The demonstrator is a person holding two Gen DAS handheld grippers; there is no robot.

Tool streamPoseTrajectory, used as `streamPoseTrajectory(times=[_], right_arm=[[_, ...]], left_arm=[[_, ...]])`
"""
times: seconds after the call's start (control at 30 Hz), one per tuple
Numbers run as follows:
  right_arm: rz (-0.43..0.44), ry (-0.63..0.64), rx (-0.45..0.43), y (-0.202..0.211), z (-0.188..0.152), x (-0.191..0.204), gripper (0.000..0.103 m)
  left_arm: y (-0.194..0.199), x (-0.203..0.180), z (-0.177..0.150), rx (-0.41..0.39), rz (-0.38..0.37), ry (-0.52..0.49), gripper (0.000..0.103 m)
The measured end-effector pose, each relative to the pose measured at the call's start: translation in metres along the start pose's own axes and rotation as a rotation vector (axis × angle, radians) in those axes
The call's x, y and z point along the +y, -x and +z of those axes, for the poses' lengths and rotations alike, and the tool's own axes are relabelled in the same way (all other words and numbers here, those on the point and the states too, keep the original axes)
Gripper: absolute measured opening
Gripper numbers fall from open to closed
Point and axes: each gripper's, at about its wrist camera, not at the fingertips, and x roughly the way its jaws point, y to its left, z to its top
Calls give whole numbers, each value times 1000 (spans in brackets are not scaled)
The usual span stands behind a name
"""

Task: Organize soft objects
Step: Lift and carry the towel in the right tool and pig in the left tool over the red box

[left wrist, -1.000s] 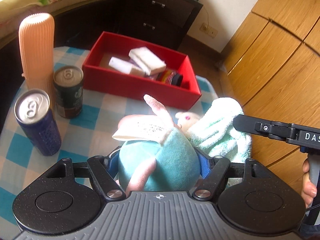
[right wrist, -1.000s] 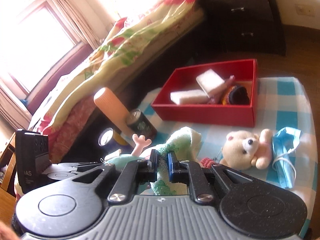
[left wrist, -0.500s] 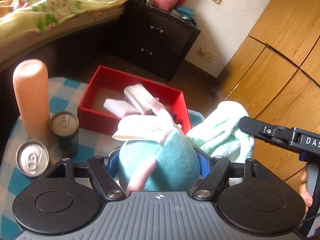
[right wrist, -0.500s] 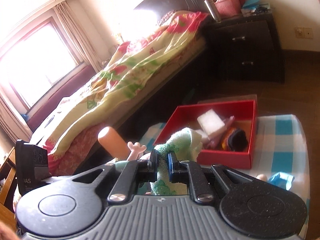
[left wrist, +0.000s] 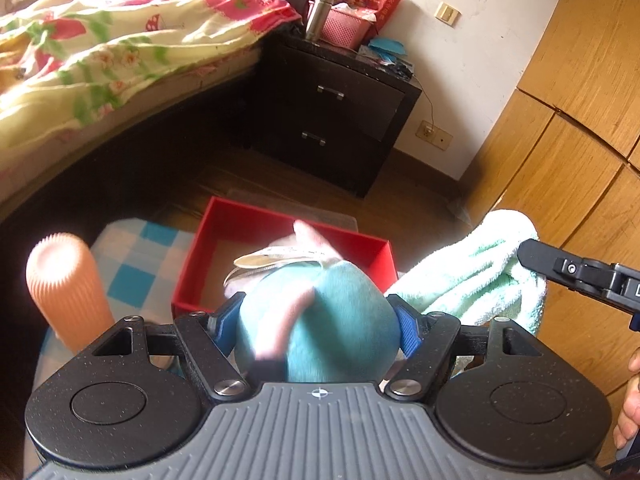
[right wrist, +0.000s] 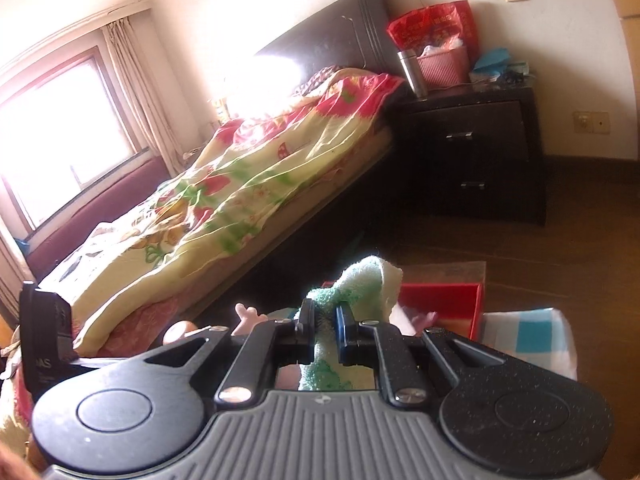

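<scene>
My left gripper (left wrist: 316,320) is shut on a round teal plush toy (left wrist: 332,320) with pink limbs and a white tag, held in the air in front of the red box (left wrist: 376,258). My right gripper (right wrist: 324,320) is shut on a pale green towel (right wrist: 360,280), which bunches up above its fingers. The same towel (left wrist: 472,268) hangs to the right in the left wrist view, beside the toy. The red box (right wrist: 440,300) shows behind the towel in the right wrist view; the toy hides most of its contents.
A ribbed peach-coloured bottle (left wrist: 66,284) stands at the left on the blue-and-white checked cloth (left wrist: 132,264). Beyond are a bed with a flowered quilt (right wrist: 248,184), a dark nightstand (left wrist: 332,112) and a wooden wardrobe (left wrist: 568,128). A hand (left wrist: 630,400) holds the right gripper's handle.
Both grippers rose with their loads. The table, cans and box slid down in both views; the cans, teddy bear and face mask dropped out of sight.
</scene>
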Motion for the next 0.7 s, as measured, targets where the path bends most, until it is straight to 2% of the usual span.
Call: streamPoseTrajectory(times=[0.37, 0.7], right_arm=[[-74, 27, -14, -46, 38, -15, 0], [-117, 15, 14, -106, 49, -41, 0]], left_arm=[[-54, -12, 58, 7, 85, -45, 71], [-103, -15, 87, -13, 161, -75, 71]])
